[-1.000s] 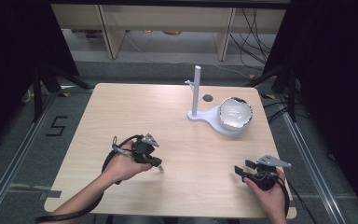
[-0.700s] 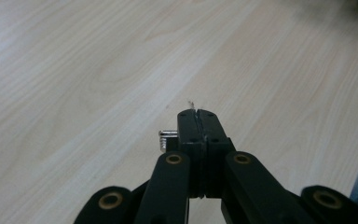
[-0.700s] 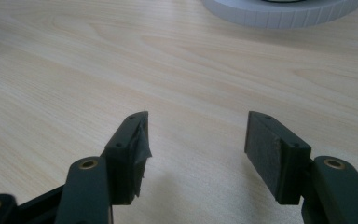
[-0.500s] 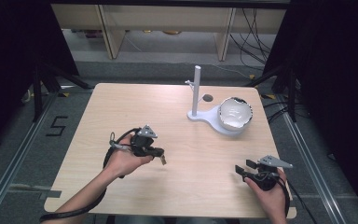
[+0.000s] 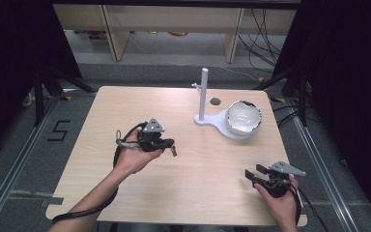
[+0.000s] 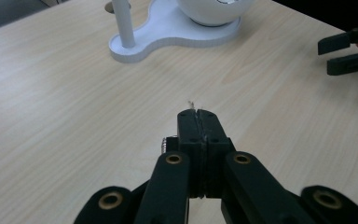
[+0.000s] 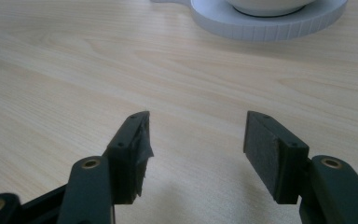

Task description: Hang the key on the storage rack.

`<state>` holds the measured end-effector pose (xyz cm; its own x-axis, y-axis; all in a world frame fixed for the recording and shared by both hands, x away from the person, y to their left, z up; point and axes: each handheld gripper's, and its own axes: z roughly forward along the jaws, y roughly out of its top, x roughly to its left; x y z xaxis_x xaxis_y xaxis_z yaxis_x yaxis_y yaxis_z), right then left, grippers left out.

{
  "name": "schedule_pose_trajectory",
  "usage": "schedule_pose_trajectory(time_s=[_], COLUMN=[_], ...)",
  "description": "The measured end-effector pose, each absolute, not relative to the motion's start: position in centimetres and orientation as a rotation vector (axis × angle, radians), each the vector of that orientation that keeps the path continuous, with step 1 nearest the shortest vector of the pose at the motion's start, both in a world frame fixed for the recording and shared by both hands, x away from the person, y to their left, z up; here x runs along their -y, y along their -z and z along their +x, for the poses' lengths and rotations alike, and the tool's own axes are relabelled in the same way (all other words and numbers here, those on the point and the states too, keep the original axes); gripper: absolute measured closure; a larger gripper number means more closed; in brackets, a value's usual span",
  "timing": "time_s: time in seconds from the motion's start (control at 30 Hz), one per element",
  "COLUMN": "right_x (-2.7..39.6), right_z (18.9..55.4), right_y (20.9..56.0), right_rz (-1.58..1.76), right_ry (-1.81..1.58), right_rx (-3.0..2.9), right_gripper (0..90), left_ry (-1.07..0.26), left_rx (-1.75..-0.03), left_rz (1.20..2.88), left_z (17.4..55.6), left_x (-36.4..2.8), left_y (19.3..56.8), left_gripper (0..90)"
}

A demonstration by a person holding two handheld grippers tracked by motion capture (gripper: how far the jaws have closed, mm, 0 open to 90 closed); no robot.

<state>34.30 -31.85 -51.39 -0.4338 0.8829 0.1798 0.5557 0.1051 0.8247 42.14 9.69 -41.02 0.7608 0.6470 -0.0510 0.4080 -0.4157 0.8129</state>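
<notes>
Up and forward a touch since a second ago with the small tan piece (image 5: 173, 151), nearer the white stand (image 5: 207, 118) now but well short of it. Hangs just under the tip of the left gripper (image 5: 170, 144), clear of the table (image 5: 212, 193), near its middle. Too small to name; from the left gripper view, just a fine wisp poking out past the tip. Jaws there pressed flat together, no gap, pinching that wisp. Over to the right gripper (image 5: 253, 171): parked at the near right edge, same spot as before, jaws spread wide, nothing between them. Ahead, the stand's post (image 5: 204, 94) bare, white bowl (image 5: 244, 117) seated on the stand's round base. Progress, by the look of it: pickup done, carry under way. Left to do, most likely: cover the remaining gap and hang or drop the piece at the stand.
</notes>
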Motion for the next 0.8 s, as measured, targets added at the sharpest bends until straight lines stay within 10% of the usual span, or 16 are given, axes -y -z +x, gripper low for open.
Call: schedule_pose_trajectory(time_s=[0.8], right_x=[32.1], right_z=[34.4], right_y=[51.3], right_rz=[1.385], right_ry=[-1.245], right_rx=[-2.052], right_gripper=[42.1], left_ry=[-0.416], left_rx=[-0.821], left_rz=[1.906], left_z=[45.8], left_x=[-8.3], left_y=[38.5], left_gripper=[89.2])
